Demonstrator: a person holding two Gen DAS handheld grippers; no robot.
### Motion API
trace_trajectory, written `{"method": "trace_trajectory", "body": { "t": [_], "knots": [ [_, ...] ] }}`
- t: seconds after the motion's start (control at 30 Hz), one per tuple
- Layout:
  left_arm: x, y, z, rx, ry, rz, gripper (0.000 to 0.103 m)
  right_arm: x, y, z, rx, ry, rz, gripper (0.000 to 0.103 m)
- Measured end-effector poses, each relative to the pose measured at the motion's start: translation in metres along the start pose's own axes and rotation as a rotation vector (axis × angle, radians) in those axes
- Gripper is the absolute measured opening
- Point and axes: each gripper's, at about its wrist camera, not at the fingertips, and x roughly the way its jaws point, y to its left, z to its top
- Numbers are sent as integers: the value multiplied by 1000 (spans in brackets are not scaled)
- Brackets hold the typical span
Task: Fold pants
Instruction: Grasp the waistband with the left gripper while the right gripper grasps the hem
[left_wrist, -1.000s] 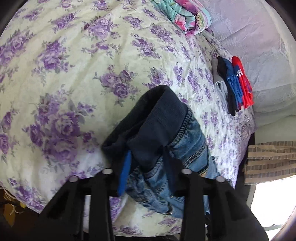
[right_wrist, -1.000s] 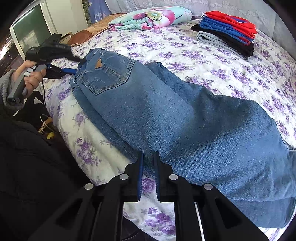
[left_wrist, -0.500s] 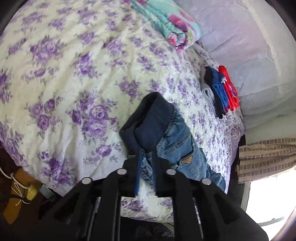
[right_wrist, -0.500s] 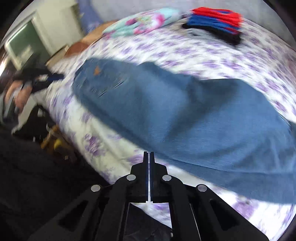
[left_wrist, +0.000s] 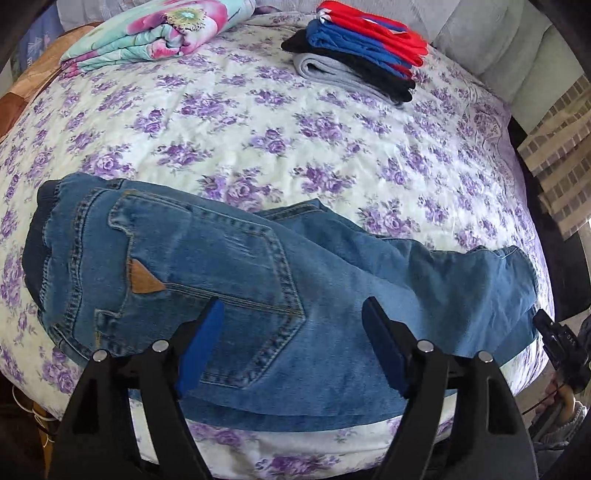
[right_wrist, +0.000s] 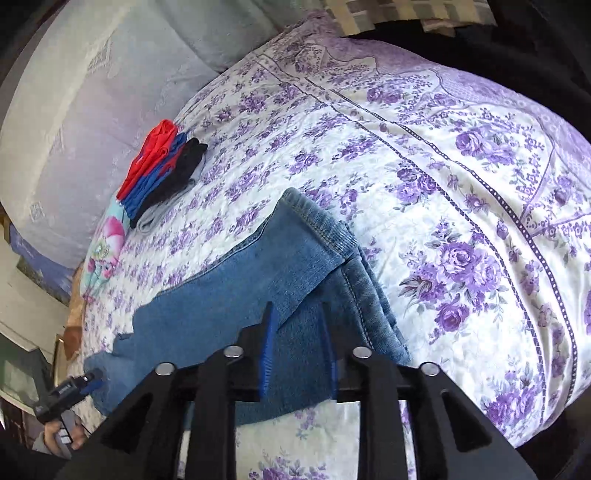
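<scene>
Blue jeans (left_wrist: 258, 280) lie flat along the near edge of the flowered bed (left_wrist: 258, 122), waistband at the left, back pocket with a brown patch up, leg ends at the right. My left gripper (left_wrist: 295, 343) is open over the seat, empty. In the right wrist view the leg ends (right_wrist: 295, 266) lie in front of my right gripper (right_wrist: 299, 350), whose jaws stand a little apart over the cloth; I cannot tell if they grip it. The right gripper also shows at the far right of the left wrist view (left_wrist: 557, 339).
A stack of folded clothes, red, blue, black and grey (left_wrist: 362, 55), lies at the far side of the bed. A folded flowered blanket (left_wrist: 159, 29) lies at the far left. A grey headboard (right_wrist: 74, 110) runs behind them. The bed edge drops off near me.
The left gripper let go of the waistband, opened and drew back over the seat. The right gripper moved from the jeans' middle edge to the leg ends and opened slightly.
</scene>
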Motion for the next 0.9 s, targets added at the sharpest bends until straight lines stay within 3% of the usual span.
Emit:
{"method": "trace_trajectory", "body": {
  "t": [0.1,0.33,0.37,0.43,0.63,0.77,0.83,0.9],
  "knots": [
    [-7,-1,0,-25,-8,49,80,14,-8,9,45,5,75,35],
    [-20,24,-6,-119,3,124,88,43,-29,16,239,13,128,34],
    [-18,29,-7,-127,11,124,88,43,-28,17,246,4,134,33],
    [-14,39,-7,-141,26,113,88,41,-23,19,236,-23,138,8],
    [-26,75,10,-118,-25,106,88,-13,27,20,153,-166,138,7],
    [-26,104,21,-129,-18,97,88,-54,16,-1,240,-229,102,7],
    [-23,115,22,-131,-5,82,88,-50,-11,-18,309,-193,46,7],
    [-19,117,21,-119,6,66,88,-24,-46,-38,415,-97,-19,8]
  ]
}}
